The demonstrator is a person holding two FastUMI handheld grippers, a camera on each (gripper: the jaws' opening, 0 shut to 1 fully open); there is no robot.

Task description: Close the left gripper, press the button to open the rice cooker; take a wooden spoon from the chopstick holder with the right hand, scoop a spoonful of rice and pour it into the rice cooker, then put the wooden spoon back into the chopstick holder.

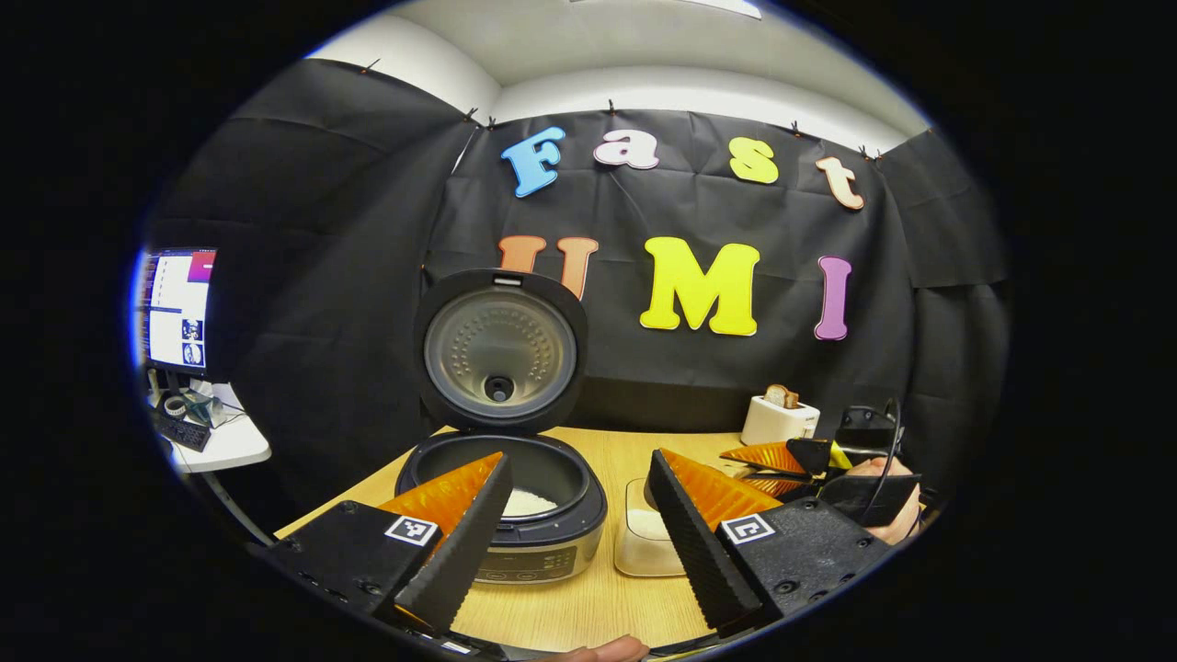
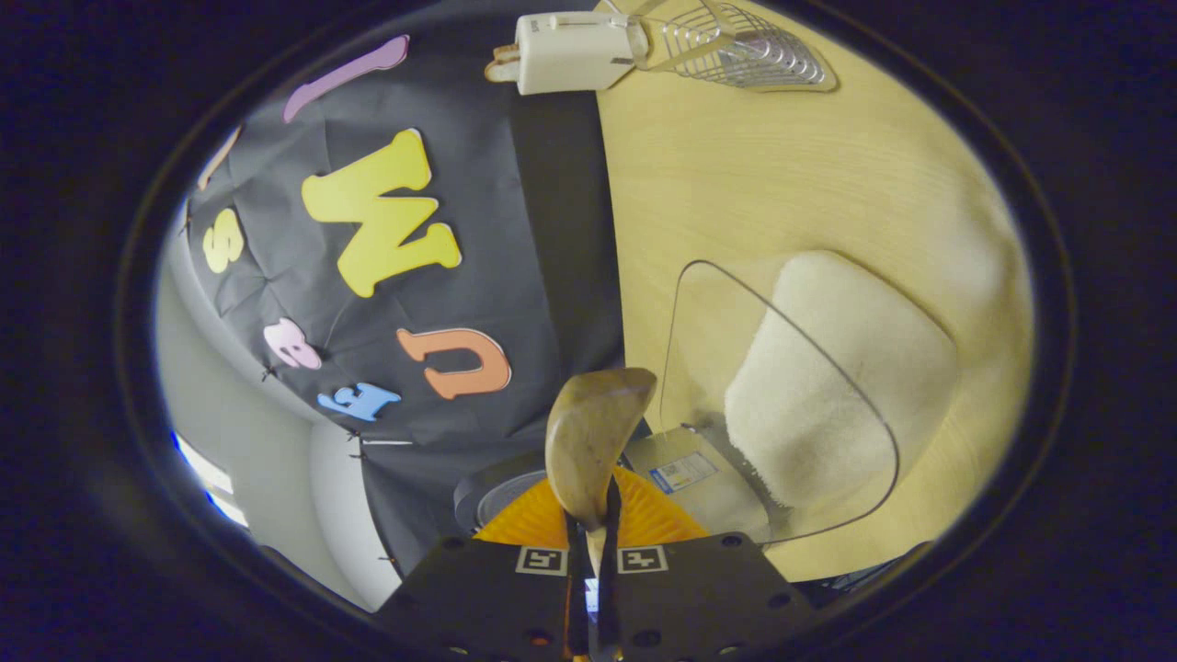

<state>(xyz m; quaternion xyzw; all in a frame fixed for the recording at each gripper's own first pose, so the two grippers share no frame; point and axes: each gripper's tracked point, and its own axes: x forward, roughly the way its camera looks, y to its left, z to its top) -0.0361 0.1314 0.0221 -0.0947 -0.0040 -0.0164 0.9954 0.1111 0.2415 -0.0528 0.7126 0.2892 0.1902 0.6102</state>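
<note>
We are clamping the wooden spoon in the right gripper, left gripper fingers wide apart and empty; dip the bowl into the rice container level.

A: Bright, even light from overhead in the left gripper view; the desk glows warm, shadows soft and short.

B: Glare on the rice cooker's lid, and a monitor blown out at the left.

A: Right gripper view tilts hard. Fisheye bends the desk's far edge; the wooden spoon, close up, goes soft.
</note>
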